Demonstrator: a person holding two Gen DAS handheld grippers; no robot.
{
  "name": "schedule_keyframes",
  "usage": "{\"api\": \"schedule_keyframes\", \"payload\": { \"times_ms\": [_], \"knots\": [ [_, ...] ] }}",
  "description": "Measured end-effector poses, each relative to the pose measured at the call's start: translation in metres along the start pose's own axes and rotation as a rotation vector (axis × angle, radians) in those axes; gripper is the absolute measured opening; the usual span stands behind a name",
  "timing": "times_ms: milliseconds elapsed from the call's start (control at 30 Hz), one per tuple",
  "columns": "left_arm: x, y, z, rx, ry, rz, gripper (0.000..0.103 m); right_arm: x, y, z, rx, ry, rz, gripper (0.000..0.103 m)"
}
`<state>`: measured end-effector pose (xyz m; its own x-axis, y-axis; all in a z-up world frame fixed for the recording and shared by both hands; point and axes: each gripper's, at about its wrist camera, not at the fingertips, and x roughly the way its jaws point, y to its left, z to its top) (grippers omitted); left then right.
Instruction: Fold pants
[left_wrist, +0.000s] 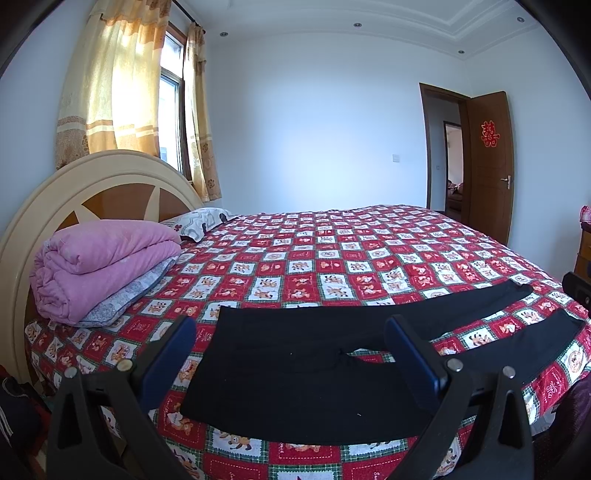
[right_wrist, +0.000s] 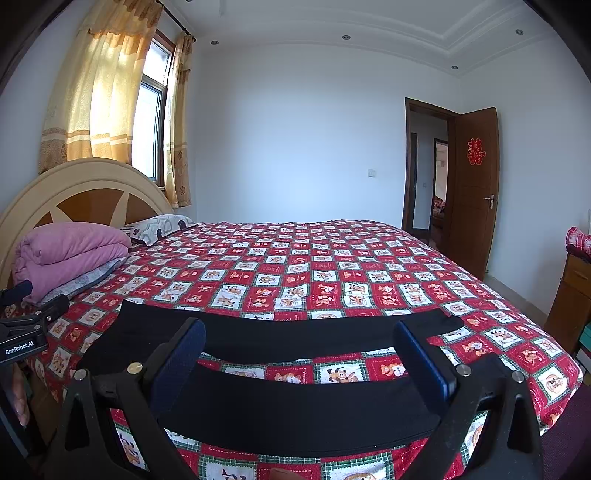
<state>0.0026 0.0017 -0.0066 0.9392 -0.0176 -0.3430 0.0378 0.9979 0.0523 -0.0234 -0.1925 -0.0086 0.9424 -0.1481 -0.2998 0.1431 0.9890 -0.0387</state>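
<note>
Black pants (left_wrist: 295, 376) lie flat on the near edge of the bed, waistband to the left and the two legs spread apart toward the right. My left gripper (left_wrist: 291, 332) hangs open over the waist and crotch area, nothing between its blue pads. In the right wrist view the pants (right_wrist: 295, 406) show as two dark bands, the far leg (right_wrist: 314, 336) and the near leg, with bedspread between them. My right gripper (right_wrist: 299, 336) is open above the legs and holds nothing. The left gripper's body (right_wrist: 26, 332) shows at the left edge of that view.
The bed (left_wrist: 332, 258) wears a red checked cartoon bedspread. A folded pink quilt (left_wrist: 99, 262) and a pillow (left_wrist: 199, 221) sit by the headboard at left. A wooden cabinet (right_wrist: 570, 295) stands at right, an open brown door (left_wrist: 487, 166) beyond it.
</note>
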Motion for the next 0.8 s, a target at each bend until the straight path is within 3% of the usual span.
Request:
{"api": "schedule_keyframes", "payload": {
  "times_ms": [800],
  "knots": [
    [0.0001,-0.0006,0.0011,-0.004,0.004,0.0,0.103,0.0003,0.0031,-0.0016,-0.003,0.001,0.002,0.102]
  ]
}}
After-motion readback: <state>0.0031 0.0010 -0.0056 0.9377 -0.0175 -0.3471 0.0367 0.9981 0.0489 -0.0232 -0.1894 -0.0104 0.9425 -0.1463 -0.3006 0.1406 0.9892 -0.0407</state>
